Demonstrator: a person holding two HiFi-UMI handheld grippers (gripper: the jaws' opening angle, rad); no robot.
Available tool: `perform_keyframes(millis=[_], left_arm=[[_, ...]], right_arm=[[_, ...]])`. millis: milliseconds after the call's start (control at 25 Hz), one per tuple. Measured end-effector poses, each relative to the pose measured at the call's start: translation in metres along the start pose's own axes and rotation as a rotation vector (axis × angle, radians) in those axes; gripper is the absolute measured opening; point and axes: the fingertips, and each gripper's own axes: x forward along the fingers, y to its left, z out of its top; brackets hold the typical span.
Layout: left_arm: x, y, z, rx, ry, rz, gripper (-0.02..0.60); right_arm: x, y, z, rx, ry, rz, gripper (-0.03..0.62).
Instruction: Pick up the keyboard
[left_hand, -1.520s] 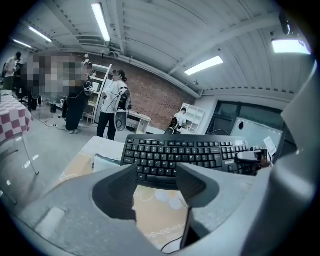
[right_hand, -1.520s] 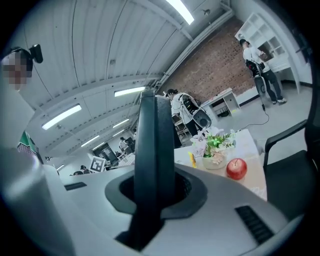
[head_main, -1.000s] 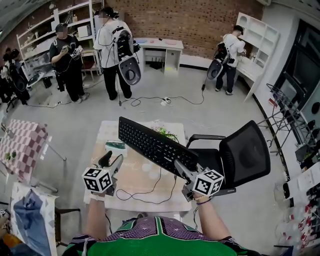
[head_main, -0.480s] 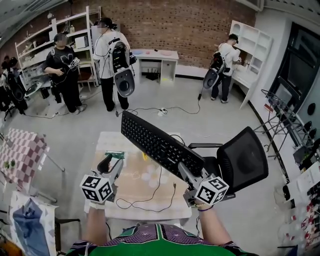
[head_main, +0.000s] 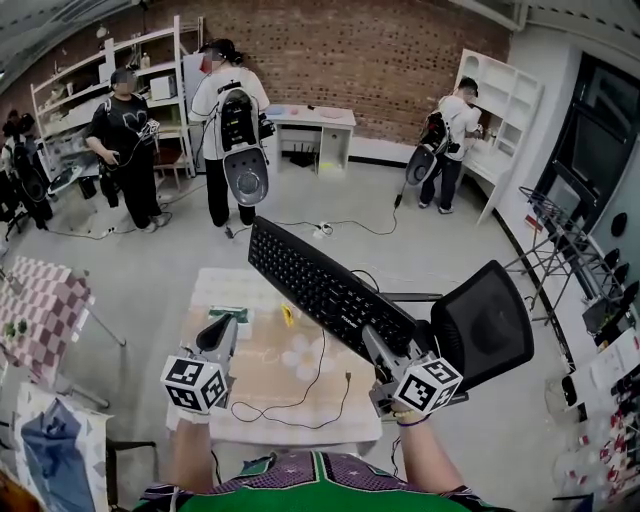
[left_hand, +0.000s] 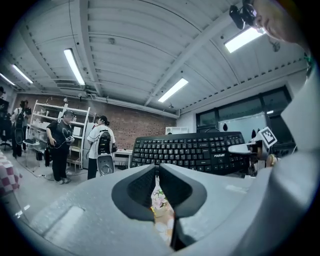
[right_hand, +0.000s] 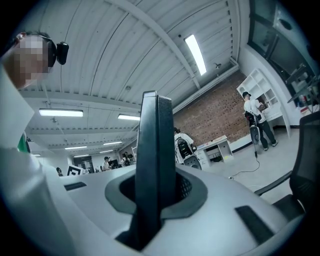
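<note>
Higher than a second ago above the surface (head_main: 250, 372), the keyboard (head_main: 325, 290) hangs tilted in the air; right tongs (head_main: 376, 345) clamp its near edge; left tongs (head_main: 219, 331), well apart from it, are closing, almost together, nothing between them
</note>
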Motion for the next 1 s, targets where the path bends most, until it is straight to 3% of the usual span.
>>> perform_keyframes(millis=[1000], left_arm=[[-0.016, 0.001, -0.003, -0.007, -0.018, 0.024, 0.018]], right_arm=[[-0.007, 0.015, 0.001, -0.015, 0.006, 0.037, 0.075]])
